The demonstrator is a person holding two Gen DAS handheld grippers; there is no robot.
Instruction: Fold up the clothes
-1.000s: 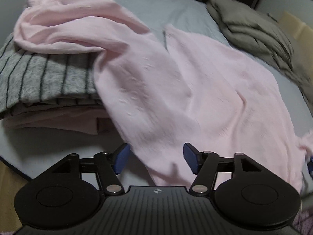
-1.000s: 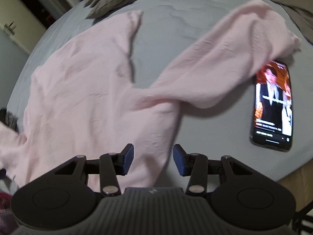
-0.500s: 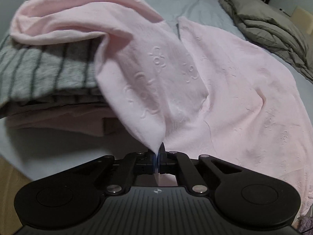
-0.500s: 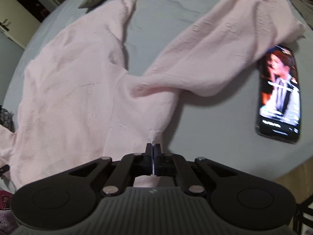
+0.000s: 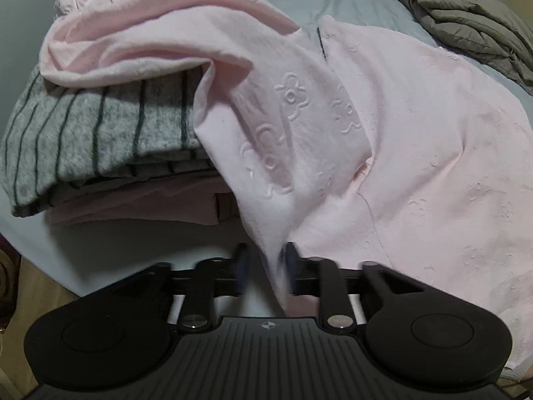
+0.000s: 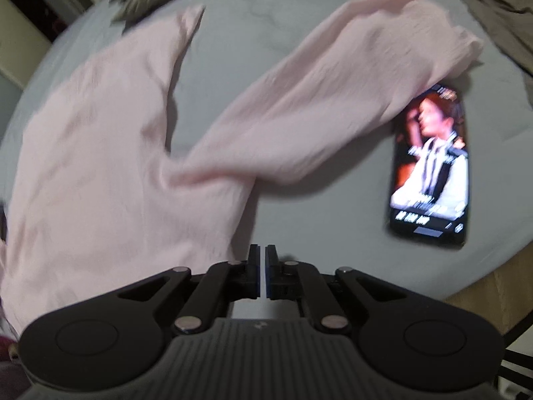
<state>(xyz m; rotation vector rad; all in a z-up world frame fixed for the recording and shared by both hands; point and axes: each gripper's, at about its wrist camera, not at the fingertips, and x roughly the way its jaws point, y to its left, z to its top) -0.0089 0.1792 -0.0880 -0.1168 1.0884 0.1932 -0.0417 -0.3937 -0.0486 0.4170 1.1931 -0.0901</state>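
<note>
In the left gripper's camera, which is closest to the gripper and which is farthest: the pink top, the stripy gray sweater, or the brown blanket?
1. Pink top: its hem hangs right between the left gripper fingers.
2. Stripy gray sweater: folded on a pile, to the left.
3. Brown blanket: far back, upper right.

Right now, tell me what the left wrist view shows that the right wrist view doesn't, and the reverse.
Only the left wrist view shows the folded grey striped garment stacked on a darker pink fold, and the left hand-held gripper, slightly parted around the pink hem. Only the right wrist view shows the lit phone on the sheet and the right hand-held gripper, nearly closed with no cloth between. Both show the pink top and the grey bed sheet.
</note>
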